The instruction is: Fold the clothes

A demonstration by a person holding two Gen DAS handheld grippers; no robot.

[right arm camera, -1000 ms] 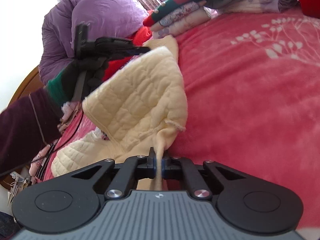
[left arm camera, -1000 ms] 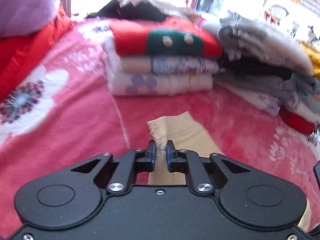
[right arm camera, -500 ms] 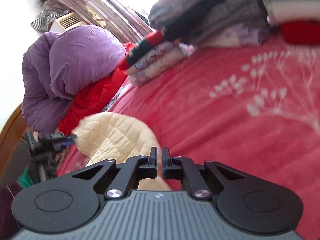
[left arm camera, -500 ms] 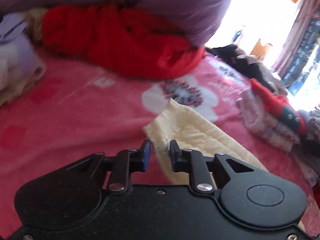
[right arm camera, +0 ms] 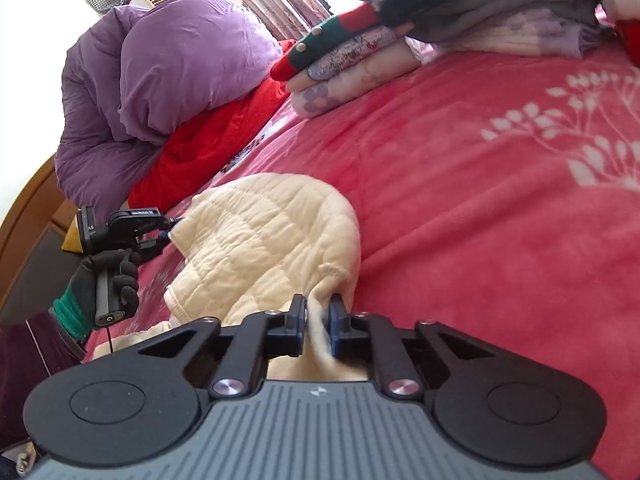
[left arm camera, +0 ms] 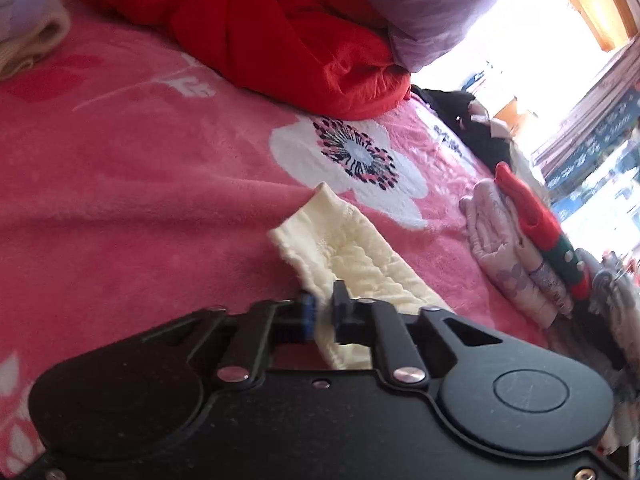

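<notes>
A cream quilted garment (right arm camera: 272, 236) lies on the bed, spread over a pink blanket (right arm camera: 480, 208) printed with white flowers and sprigs. The right claw (right arm camera: 318, 322) sits low at the near edge of the garment with a fold of the cream cloth running between its two fingers; the jaws stand a little apart, the cloth filling the gap, so it seems to be pinching that fold only loosely. The left claw (left arm camera: 322, 312) has the opposite end of the same garment (left arm camera: 352, 256) between its fingers, a hemmed edge passing through a narrow gap, and again the cloth fills the space between the pads. In the right wrist view the left claw (right arm camera: 170, 234) is seen at the far left edge of the garment, carried by a hand in a dark glove (right arm camera: 108, 276) with a green cuff. Beyond the garment a red quilt (left arm camera: 288, 36) and a purple quilt (right arm camera: 168, 76) are heaped at the head of the bed. A stack of folded clothes (right arm camera: 348, 56) rests on the blanket well apart from the garment, a red and green knit on top.
</notes>
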